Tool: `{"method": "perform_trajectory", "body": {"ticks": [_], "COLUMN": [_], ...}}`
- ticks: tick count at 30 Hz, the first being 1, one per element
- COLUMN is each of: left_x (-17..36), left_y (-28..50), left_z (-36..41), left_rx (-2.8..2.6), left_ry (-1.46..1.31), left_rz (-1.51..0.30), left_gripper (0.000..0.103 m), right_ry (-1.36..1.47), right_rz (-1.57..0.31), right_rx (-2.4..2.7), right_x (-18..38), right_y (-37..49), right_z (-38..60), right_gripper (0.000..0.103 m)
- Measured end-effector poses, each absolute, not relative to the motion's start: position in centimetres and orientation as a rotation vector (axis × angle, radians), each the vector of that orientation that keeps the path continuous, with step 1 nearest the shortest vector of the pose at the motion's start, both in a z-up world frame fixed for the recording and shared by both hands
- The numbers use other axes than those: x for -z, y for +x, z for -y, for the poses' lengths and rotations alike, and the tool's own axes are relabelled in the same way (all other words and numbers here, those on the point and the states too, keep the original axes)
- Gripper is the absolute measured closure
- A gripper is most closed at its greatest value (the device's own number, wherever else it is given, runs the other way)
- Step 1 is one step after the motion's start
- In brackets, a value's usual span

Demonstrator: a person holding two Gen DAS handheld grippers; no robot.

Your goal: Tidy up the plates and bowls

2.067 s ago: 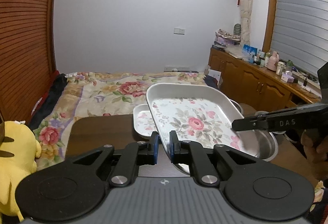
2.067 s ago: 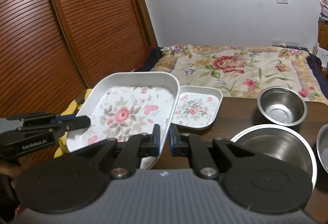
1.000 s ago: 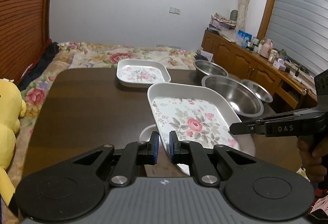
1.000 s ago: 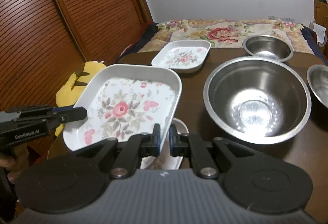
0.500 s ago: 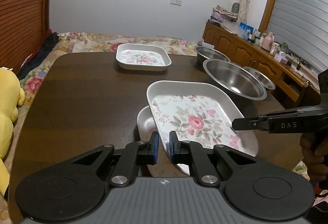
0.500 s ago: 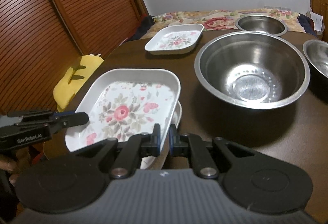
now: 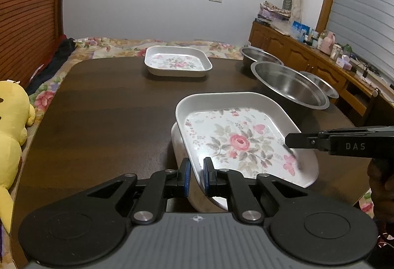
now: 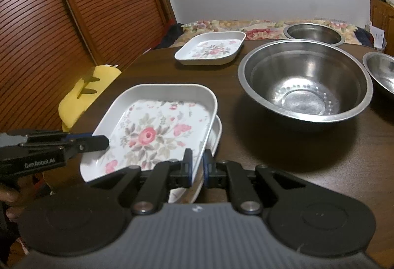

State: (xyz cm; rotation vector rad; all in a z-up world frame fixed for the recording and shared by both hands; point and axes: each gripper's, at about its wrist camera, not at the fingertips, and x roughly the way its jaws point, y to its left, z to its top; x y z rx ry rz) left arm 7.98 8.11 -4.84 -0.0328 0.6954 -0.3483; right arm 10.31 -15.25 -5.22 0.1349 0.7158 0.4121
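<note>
A large white floral plate (image 7: pixel 236 141) (image 8: pixel 152 131) hangs low over the near part of the dark table (image 7: pixel 103 121), held from both sides. My left gripper (image 7: pixel 196 179) is shut on its near left rim, and it also shows in the right wrist view (image 8: pixel 103 142). My right gripper (image 8: pixel 196 170) is shut on the opposite rim. A second white plate (image 7: pixel 176 143) (image 8: pixel 218 131) lies right under the held one, mostly hidden; whether they touch I cannot tell. A smaller floral plate (image 7: pixel 177 64) (image 8: pixel 211 51) sits at the far side.
Three steel bowls stand to the right: a big one (image 7: pixel 288 84) (image 8: pixel 305 81), a smaller one behind (image 7: pixel 261 56) (image 8: pixel 314 33), and one at the edge (image 7: pixel 320 88) (image 8: pixel 380 72). A yellow plush toy (image 7: pixel 9 126) lies off the table's left. A bed lies beyond the table.
The large floral plate, held by both grippers throughout, has come down from well above the table to just over the white plate. Both grips are unchanged.
</note>
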Motion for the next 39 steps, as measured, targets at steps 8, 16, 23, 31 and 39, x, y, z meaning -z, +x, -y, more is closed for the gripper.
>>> {"method": "perform_trajectory", "body": {"ticks": [8,16,23,31,39], "left_x": [5.4,5.6,5.4,3.8,1.9], "left_y": [8.1,8.3,8.2,8.0,8.6], "left_z": [-7.7,-8.1,-8.4,-8.8,-8.8], "left_rx": [0.338,0.302,0.305,0.305,0.309], "left_ry": [-0.019,-0.005,-0.019,-0.019,-0.005], "left_rz": [-0.697,-0.691,-0.678,-0.634,-0.598], "left_gripper": [0.091,0.091,0.091,0.091,0.087], "right_ry": [0.202,0.166,0.145,0.141,0.139], "right_rz": [-0.694,-0.677,-0.666,-0.649,-0.601], "right_rx": [-0.382,-0.376,-0.38,-0.383,-0.397], "right_x": [6.2,6.6,6.7,5.9,3.7], "right_y": [9.9,9.4,9.3,8.9,8.4], "right_z": [15.8,15.1,15.0,14.9,15.2], "right_gripper": [0.093,0.091,0.09,0.09,0.09]}}
